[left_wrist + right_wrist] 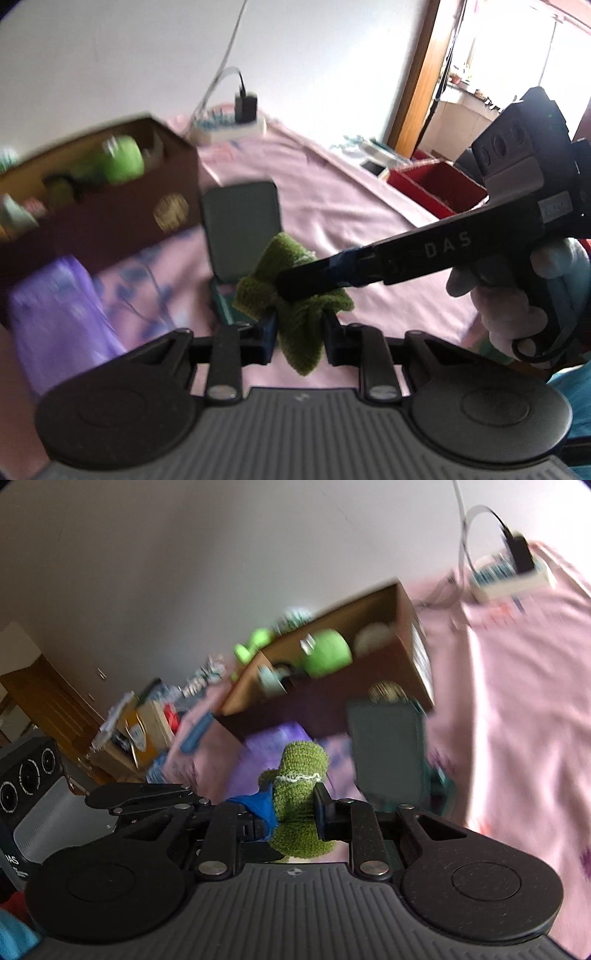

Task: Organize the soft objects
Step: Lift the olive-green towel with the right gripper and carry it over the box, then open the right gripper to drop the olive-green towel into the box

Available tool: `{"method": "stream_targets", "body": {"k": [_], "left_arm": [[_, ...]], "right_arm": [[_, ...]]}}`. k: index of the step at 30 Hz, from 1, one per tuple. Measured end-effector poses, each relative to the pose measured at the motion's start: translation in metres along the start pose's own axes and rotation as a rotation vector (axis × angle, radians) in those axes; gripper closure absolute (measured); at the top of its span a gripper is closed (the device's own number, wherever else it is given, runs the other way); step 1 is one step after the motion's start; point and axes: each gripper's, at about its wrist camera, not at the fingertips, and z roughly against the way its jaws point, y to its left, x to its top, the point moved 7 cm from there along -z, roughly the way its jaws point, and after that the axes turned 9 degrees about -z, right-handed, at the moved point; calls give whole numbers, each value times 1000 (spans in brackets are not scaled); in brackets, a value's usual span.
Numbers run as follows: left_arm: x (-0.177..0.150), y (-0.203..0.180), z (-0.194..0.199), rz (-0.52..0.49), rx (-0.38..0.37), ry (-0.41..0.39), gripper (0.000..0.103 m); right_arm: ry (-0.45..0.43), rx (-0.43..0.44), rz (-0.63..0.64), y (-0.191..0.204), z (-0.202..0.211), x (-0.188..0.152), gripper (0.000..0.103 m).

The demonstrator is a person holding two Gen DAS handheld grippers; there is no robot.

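Pink bedding (332,206) covers the work surface, with a white wall behind and a doorway off to one side. Above it, both tools share one green knitted piece (295,295): the left gripper (299,332) is clenched on its hanging lower end, and the right gripper (295,812), reaching in from the side, is clamped on the bunched upper part, so the piece is off the bedding between them. No earlier view is on hand, and both pictures are smeared, so detail is rough.

To carry it well, both hands would probably need to travel together and keep the knit slack, since pulling apart could stretch it or slip it from a pad.

Just beyond it a dark grey case (242,229) stands propped upright, and behind that sits a brown box (122,218) holding green soft toys, the likely destination. A purple bag (59,310) lies beside the box, a red box (436,184) is well apart, and a power strip (236,129) sits near the wall
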Motion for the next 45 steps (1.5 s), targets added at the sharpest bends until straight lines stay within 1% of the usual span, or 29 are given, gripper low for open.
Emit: {"method": "stream_targets", "body": {"k": [6, 10, 13, 21, 22, 23, 25, 26, 27, 29, 30, 31, 32, 35, 37, 40, 43, 45], "left_arm": [[30, 39, 28, -42, 70, -91, 80], [48, 68, 38, -77, 115, -133, 79], [61, 94, 40, -86, 141, -156, 79], [89, 164, 33, -60, 184, -200, 79], [93, 174, 32, -54, 189, -207, 79], [94, 182, 31, -50, 193, -211, 78], [97, 200, 24, -36, 212, -215, 74], [99, 208, 19, -27, 226, -212, 65], [98, 218, 13, -14, 250, -204, 59], [91, 236, 1, 14, 280, -172, 55], [88, 243, -5, 26, 288, -158, 50], [82, 251, -11, 40, 302, -139, 48], [76, 256, -16, 52, 306, -122, 47], [58, 270, -24, 104, 284, -95, 42], [48, 276, -27, 131, 281, -86, 42], [39, 284, -32, 167, 280, -81, 41], [30, 292, -37, 194, 292, -69, 41], [24, 297, -38, 215, 299, -66, 41]], "right_arm": [[-74, 15, 25, 29, -22, 39, 100], [-113, 0, 52, 44, -44, 67, 100], [-128, -33, 79, 52, -65, 85, 100], [-206, -69, 120, 67, -110, 125, 99], [-215, -77, 125, 68, -117, 128, 95], [-228, -85, 131, 68, -125, 132, 93], [-271, -121, 122, 63, -135, 137, 91], [-286, -138, 109, 60, -138, 140, 91], [-293, -149, 86, 56, -141, 142, 90], [-300, -133, 16, 48, -144, 145, 90], [-301, -121, -6, 44, -145, 145, 89], [-302, -116, -20, 42, -147, 146, 89], [-300, -120, -27, 39, -149, 146, 89], [-294, -125, -59, 33, -152, 147, 88], [-270, -93, -106, 29, -151, 145, 87], [-204, -26, -135, 30, -150, 135, 87], [-115, -11, -126, 34, -146, 117, 87], [-47, -33, -136, 31, -145, 104, 87]]}}
